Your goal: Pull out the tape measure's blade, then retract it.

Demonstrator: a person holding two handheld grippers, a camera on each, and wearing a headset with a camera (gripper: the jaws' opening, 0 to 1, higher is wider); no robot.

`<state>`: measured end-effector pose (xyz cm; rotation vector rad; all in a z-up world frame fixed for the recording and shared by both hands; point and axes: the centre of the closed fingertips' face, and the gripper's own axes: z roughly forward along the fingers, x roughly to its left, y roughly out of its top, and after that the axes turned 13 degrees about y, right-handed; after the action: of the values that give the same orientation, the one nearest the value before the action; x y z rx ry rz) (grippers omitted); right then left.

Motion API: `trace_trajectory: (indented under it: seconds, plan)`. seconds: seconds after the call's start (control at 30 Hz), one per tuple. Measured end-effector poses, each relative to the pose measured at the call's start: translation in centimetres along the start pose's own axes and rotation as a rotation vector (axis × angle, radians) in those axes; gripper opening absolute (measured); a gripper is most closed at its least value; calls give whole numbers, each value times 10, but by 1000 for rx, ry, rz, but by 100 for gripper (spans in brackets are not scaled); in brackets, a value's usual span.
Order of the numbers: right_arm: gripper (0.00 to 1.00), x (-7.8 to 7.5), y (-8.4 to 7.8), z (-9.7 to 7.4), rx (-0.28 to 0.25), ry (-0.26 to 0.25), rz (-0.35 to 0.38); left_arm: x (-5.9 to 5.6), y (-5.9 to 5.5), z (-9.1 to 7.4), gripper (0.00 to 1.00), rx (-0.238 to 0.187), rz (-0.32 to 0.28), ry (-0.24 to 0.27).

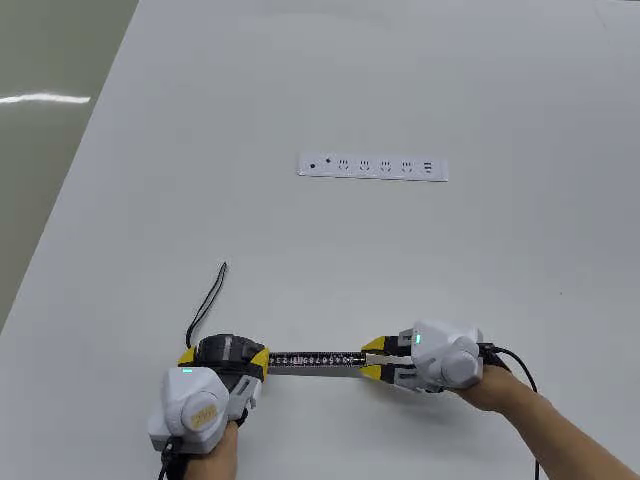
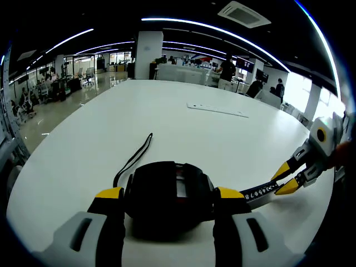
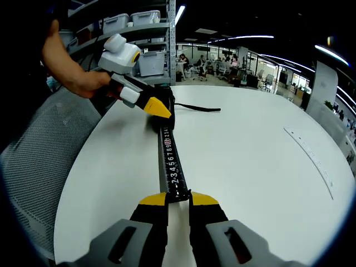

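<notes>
White table (image 1: 300,100) holds tape measure (image 2: 161,186) inside left claw (image 2: 169,193).

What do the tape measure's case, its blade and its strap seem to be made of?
The case looks like matte black plastic, perhaps rubber-coated: dull surface, moulded edges. The blade looks like thin painted metal, probably steel: a flat dark band with printed white numerals, running straight. The strap looks like black woven cord or fabric: it lies limp in a narrow loop.
</notes>
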<state>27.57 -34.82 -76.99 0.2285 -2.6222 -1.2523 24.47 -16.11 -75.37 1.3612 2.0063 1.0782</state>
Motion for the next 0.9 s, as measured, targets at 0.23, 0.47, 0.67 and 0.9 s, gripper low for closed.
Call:
trace_trajectory:
  seconds: [0.23, 0.47, 0.67, 0.9]
  plan:
    - [12, -1, 6, 7, -10, 5, -5, 1, 0, 1, 61, 4, -8, -8]
    - [12, 0, 11, 13, -18, 10, -7, 1, 0, 1, 61, 6, -14, -12]
    - [12, -1, 16, 17, -22, 13, -9, 1, 0, 1, 61, 7, -18, -13]
    - [12, -1, 21, 23, -23, 20, -16, 1, 1, 0, 61, 8, -25, -17]
